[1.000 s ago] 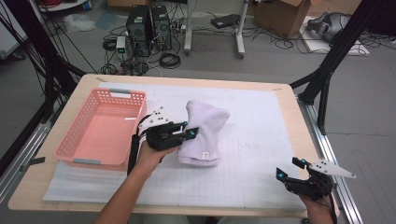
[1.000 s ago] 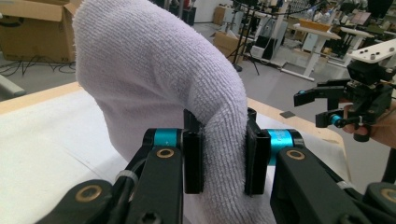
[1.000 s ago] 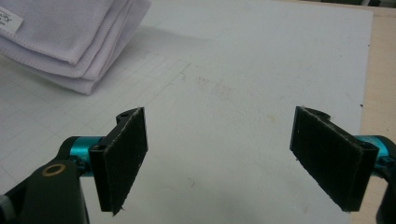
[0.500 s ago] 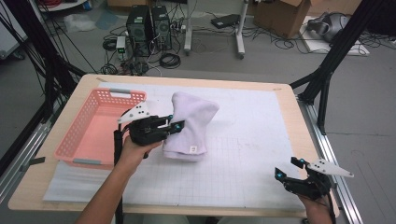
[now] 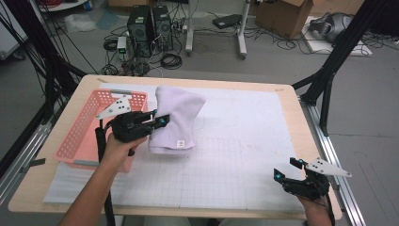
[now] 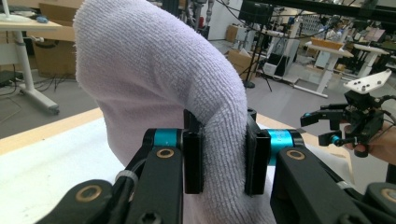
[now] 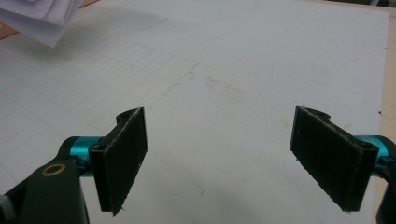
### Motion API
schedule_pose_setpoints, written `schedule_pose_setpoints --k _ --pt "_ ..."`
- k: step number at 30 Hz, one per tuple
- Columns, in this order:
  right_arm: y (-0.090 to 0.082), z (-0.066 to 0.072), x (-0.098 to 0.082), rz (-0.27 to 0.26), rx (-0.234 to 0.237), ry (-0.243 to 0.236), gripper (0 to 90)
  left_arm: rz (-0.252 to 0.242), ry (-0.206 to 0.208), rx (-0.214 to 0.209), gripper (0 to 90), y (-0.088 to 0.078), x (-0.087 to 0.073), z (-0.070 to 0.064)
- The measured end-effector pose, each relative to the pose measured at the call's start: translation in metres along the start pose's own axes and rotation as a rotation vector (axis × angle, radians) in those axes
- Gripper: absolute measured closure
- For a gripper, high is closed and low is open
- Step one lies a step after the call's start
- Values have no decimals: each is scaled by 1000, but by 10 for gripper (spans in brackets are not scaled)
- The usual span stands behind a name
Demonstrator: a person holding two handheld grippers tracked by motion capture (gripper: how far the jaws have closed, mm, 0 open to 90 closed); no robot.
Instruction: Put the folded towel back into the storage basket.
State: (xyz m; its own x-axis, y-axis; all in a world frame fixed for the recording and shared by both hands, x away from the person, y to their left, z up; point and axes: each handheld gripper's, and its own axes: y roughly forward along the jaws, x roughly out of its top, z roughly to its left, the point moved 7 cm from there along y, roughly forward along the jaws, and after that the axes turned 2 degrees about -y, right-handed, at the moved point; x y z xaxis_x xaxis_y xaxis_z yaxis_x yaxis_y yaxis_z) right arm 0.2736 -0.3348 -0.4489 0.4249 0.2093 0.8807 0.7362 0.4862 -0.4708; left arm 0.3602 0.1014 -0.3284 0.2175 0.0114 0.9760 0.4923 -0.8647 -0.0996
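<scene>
At the left of the surface point(image 5: 226, 188) sits a pink basket point(image 5: 82, 136), and just beside it the left tongs point(image 5: 157, 123) pinch a folded white towel point(image 5: 176, 120), held lifted with its lower edge near the white mat point(image 5: 244, 141). Far right, near the front edge, the right tongs point(image 5: 288, 170) stand wide apart with nothing between them.

A robotics lab: black rig frames point(image 5: 343, 56) flank the table point(image 5: 282, 94), computer towers point(image 5: 150, 21) and loose cables point(image 5: 169, 59) sit on the grey floor, cardboard boxes point(image 5: 282, 12) behind, more work desks point(image 6: 327, 49) beyond
</scene>
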Motion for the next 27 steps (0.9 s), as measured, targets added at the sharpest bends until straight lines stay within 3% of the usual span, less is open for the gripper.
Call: schedule_pose_setpoints --k 15,27 --pt "3 1 2 -2 1 -3 179 -62 -15 52 742 -44 22 21" --pt "1 -1 6 -26 -12 -4 169 -82 -21 77 741 -72 28 32"
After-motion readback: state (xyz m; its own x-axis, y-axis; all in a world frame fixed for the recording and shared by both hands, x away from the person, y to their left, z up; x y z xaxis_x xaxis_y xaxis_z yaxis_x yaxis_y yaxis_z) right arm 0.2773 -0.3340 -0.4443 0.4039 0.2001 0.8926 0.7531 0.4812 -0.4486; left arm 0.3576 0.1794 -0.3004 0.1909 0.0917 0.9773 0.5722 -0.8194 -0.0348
